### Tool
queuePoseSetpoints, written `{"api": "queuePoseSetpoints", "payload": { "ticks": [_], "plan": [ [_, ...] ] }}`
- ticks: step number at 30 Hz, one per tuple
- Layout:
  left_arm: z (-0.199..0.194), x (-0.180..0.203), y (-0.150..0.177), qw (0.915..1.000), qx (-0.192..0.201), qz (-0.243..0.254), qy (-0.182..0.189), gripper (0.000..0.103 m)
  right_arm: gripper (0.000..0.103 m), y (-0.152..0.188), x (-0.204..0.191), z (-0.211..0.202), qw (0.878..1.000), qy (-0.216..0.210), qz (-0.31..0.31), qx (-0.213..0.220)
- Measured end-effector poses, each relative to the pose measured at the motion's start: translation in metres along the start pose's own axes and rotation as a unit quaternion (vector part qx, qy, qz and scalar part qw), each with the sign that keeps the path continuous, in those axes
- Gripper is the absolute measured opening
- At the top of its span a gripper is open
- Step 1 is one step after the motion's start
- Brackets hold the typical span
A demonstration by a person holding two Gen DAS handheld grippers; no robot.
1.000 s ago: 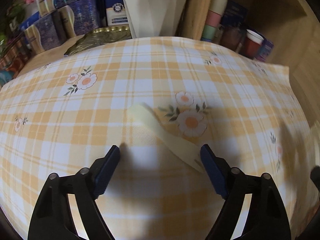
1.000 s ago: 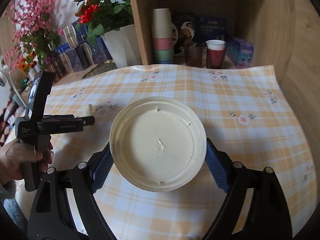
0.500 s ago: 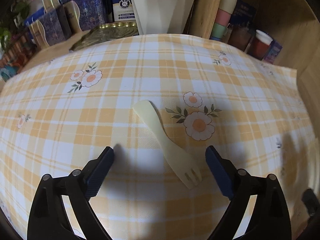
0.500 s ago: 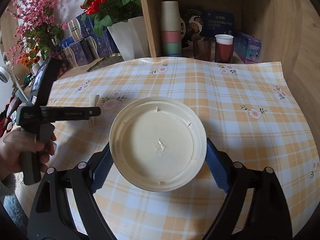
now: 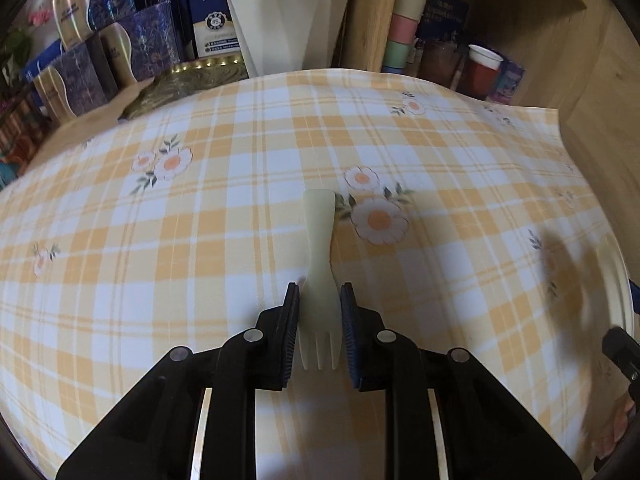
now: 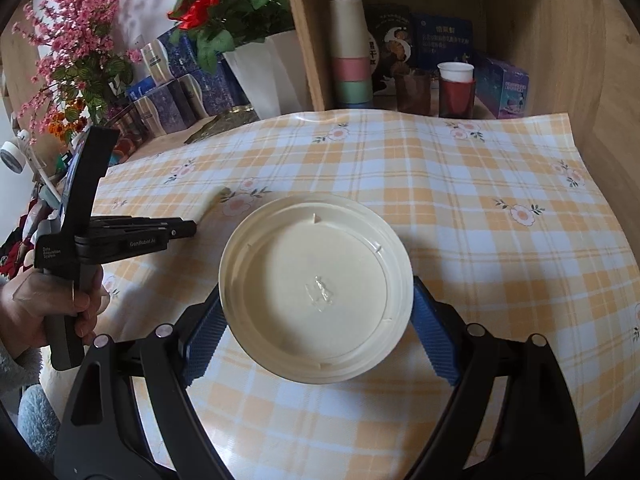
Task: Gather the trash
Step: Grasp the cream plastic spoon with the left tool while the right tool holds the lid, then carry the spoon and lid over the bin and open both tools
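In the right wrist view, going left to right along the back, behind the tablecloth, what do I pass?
Pink flower sprays → red roses in a white vase → stacked cups → brown cup → red cup with white liner → purple box.

A home: checked tablecloth (image 6: 460,208), flower vase (image 6: 272,72), stacked cups (image 6: 351,56).

A wooden table (image 6: 172,148) carries an orange-checked flowered cloth (image 6: 460,208). On the cloth lies a pale plastic fork (image 5: 319,248) — tines toward six o'clock. At ten o'clock, off the cloth, rests a dark gilt-edged tray (image 5: 188,82) — perhaps a dish.
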State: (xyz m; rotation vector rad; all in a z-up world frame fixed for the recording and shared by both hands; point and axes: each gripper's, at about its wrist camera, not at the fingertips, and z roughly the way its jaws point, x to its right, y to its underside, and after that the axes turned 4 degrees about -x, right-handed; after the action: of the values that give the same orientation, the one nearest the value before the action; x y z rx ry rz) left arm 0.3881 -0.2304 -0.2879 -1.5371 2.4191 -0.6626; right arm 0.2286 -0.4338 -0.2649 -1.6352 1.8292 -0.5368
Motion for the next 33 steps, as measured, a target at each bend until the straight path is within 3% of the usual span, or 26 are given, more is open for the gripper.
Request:
{"api": "queuePoseSetpoints", "payload": {
  "ticks": [8,16,21,33],
  "plan": [
    [-0.049,-0.007,0.037,0.9990,0.021,-0.005,0.040,0.021,0.084,0.016,-0.026,-0.018,1.000,-0.012,0.009,0.006],
    [-0.121,-0.019,0.085,0.9959,0.055,-0.024,0.068,0.021,0.084,0.036,-0.065,-0.049,0.999,-0.028,0.008,0.014],
    [-0.168,-0.030,0.127,0.9913,0.073,-0.055,0.095,0.021,0.084,0.052,-0.088,-0.074,0.999,-0.034,0.004,0.016],
    [-0.257,-0.027,0.228,0.9900,0.081,-0.041,0.108,0.021,0.084,0.093,-0.140,-0.142,0.999,-0.041,-0.017,0.028]
  ]
}}
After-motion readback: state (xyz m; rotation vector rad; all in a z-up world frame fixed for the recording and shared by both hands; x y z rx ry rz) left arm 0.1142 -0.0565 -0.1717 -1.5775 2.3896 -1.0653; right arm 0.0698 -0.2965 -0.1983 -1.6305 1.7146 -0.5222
